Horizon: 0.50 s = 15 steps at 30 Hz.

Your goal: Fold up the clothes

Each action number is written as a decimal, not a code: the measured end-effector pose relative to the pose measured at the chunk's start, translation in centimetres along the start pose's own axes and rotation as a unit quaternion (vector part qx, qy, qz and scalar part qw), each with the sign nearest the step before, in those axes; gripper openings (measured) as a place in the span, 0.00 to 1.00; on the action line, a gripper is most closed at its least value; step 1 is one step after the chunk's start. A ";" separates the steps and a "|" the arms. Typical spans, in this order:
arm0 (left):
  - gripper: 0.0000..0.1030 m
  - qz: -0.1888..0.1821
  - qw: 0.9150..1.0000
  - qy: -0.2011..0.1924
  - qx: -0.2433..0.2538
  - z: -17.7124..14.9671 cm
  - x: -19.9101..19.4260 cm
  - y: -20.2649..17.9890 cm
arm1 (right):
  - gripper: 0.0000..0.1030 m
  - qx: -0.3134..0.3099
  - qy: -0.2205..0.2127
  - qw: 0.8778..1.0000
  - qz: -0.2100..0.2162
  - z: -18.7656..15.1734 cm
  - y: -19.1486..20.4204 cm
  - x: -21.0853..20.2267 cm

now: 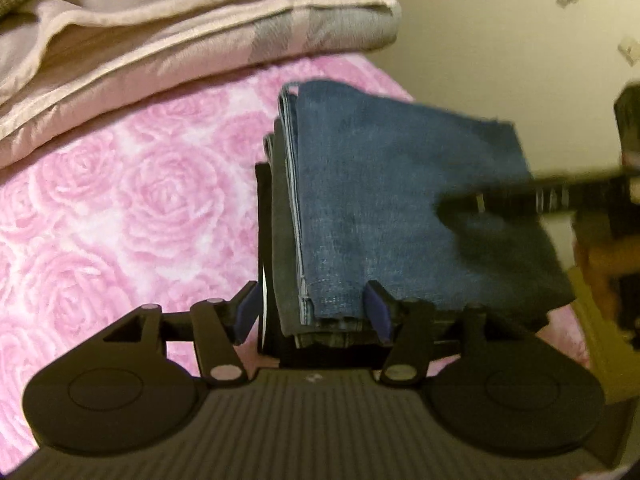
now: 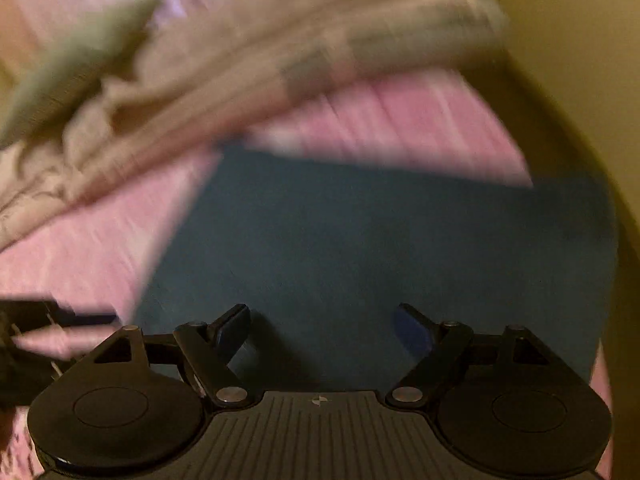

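On my left, the pink rose blanket [image 1: 120, 200] covers the bed, with a folded tan quilt [image 1: 180, 32] at the back. My left gripper [image 1: 312, 312] has its fingers spread wide around the near edge of the folded jeans [image 1: 380, 200] pile. My right gripper [image 2: 324, 328] hangs over the jeans too, fingers wide apart, holding nothing.

A pink rose-patterned bedspread [image 1: 120, 200] covered the bed; a folded beige quilt [image 1: 180, 28] lay along its far edge; a cream wall [image 1: 500, 40] stood beyond.
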<state>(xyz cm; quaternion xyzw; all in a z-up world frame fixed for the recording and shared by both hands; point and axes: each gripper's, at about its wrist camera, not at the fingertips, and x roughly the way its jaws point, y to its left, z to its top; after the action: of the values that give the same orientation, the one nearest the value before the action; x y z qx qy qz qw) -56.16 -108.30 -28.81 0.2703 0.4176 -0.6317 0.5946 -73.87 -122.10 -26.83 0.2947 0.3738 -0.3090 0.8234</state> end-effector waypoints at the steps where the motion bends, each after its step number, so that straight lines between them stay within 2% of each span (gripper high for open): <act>1: 0.66 0.005 1.000 0.002 0.004 -0.1 -0.1 -0.1 | 0.80 0.009 0.003 1.000 -0.003 -0.6 -0.4 -0.4; 5: 0.64 0.025 0.999 0.009 0.019 -0.6 -0.7 -0.7 | 0.81 0.045 0.016 0.999 -0.016 -3.1 -2.1 -1.8; 7: 0.65 0.031 0.999 0.013 0.025 -1.1 -1.1 -1.3 | 0.99 0.062 0.022 0.998 -0.023 -4.4 -3.0 -2.6; 11: 0.95 0.030 0.999 0.025 0.029 -3.1 -2.4 -3.3 | 1.00 0.080 0.038 0.995 -0.051 -7.5 -3.4 -6.1; 12: 0.99 0.030 0.999 0.027 0.030 -3.6 -2.7 -3.8 | 1.00 0.089 0.046 0.994 -0.054 -8.4 -3.6 -6.8; 15: 0.99 0.030 0.998 0.036 0.034 -5.0 -3.7 -5.4 | 1.00 0.120 0.056 0.989 -0.062 -10.9 -3.5 -9.4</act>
<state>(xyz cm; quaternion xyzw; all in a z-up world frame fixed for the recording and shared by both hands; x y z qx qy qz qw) -61.64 -102.36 -27.13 0.3254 0.4087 -0.6173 0.5882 -86.09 -113.81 -26.19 0.3844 0.3968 -0.3856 0.7390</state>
